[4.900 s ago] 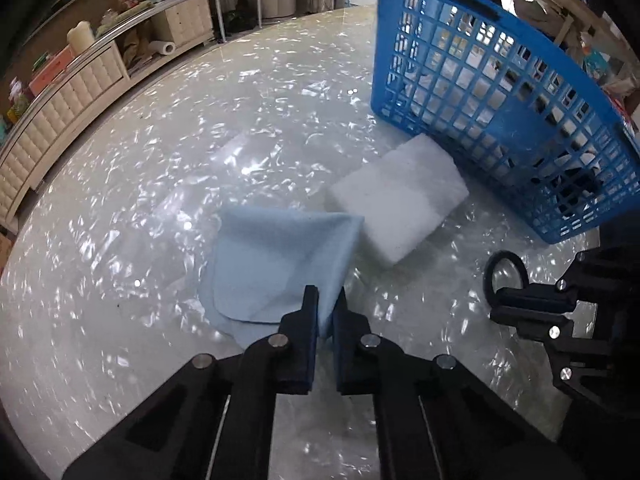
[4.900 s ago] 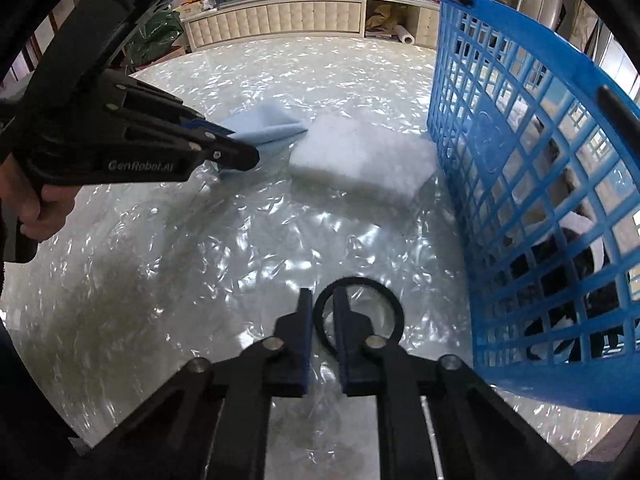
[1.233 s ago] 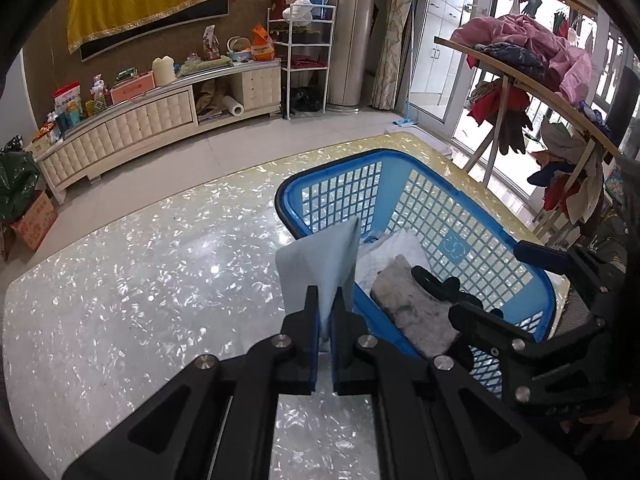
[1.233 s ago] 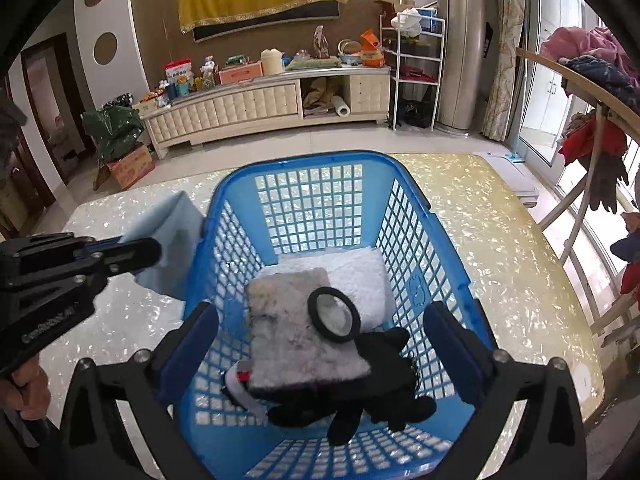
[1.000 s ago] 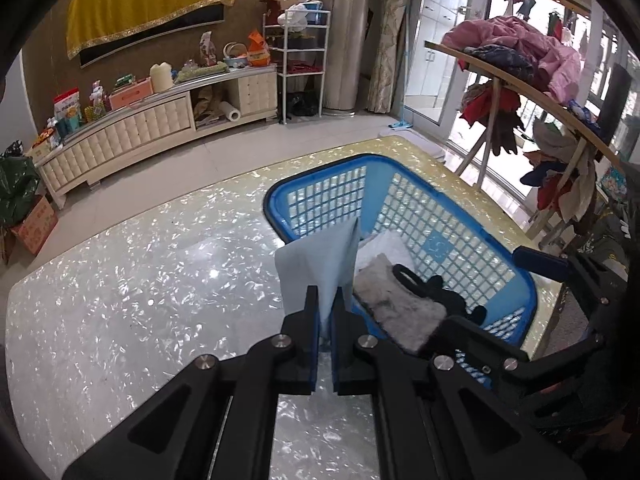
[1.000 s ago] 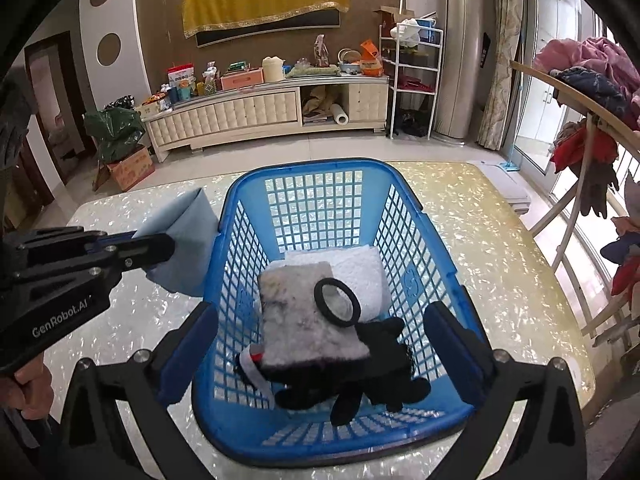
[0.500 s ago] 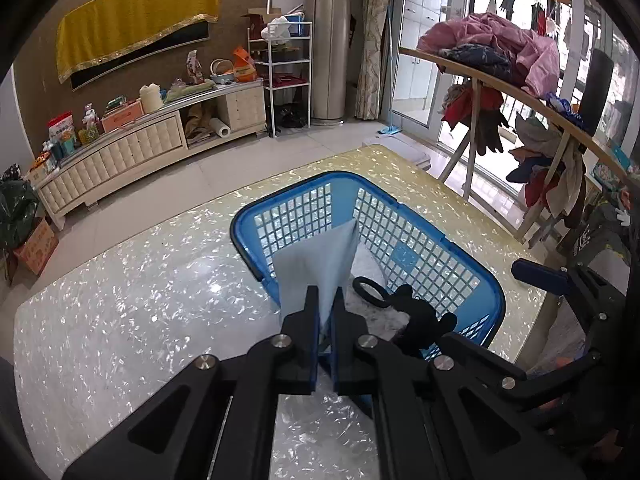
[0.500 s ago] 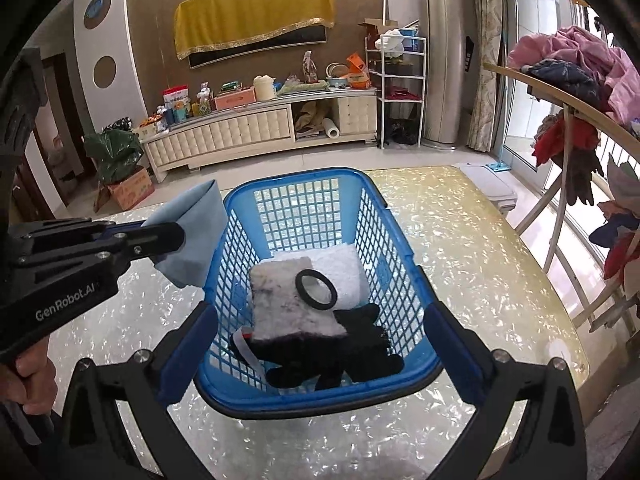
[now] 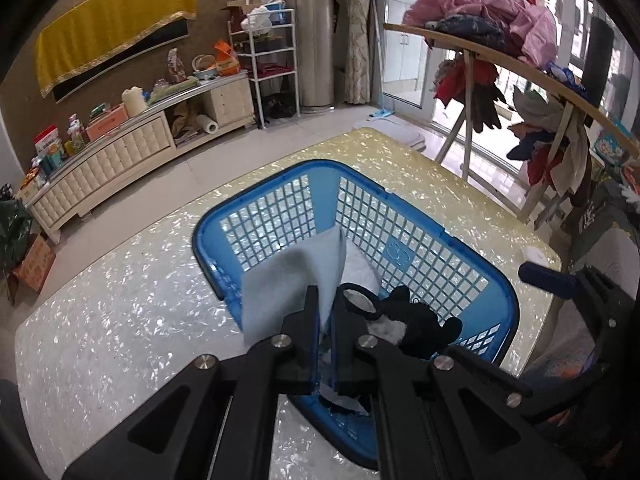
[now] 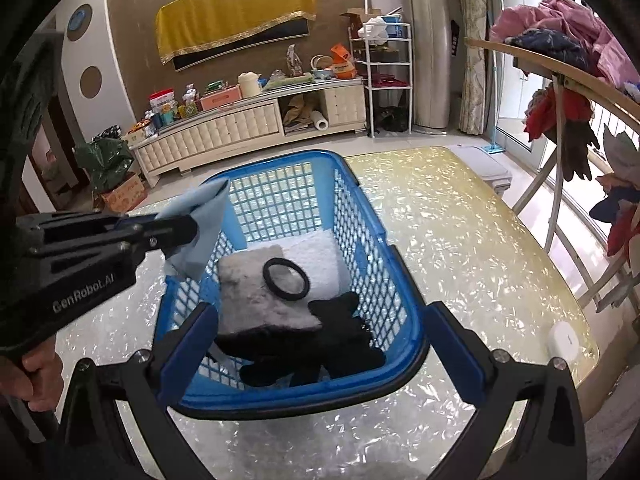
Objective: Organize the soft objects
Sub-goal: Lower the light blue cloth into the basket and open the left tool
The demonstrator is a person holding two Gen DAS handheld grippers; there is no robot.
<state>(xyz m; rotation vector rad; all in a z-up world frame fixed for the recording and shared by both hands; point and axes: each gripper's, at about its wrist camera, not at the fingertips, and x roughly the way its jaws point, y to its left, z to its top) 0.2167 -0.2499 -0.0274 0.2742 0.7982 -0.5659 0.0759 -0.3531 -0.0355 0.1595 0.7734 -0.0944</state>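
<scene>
Basket (image 10: 404,312) mouth open above; contents (image 10: 272,300) fill floor

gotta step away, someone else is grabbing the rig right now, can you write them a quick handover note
Left tool: shut on the light blue cloth, held above the near-left rim of the blue basket.
Right tool: open and holding nothing, above the basket.
In the basket: white pad, grey pad, black ring on top of them, black glove.
Done: those four are in.
Left: bring the cloth over the basket and release it.
</scene>
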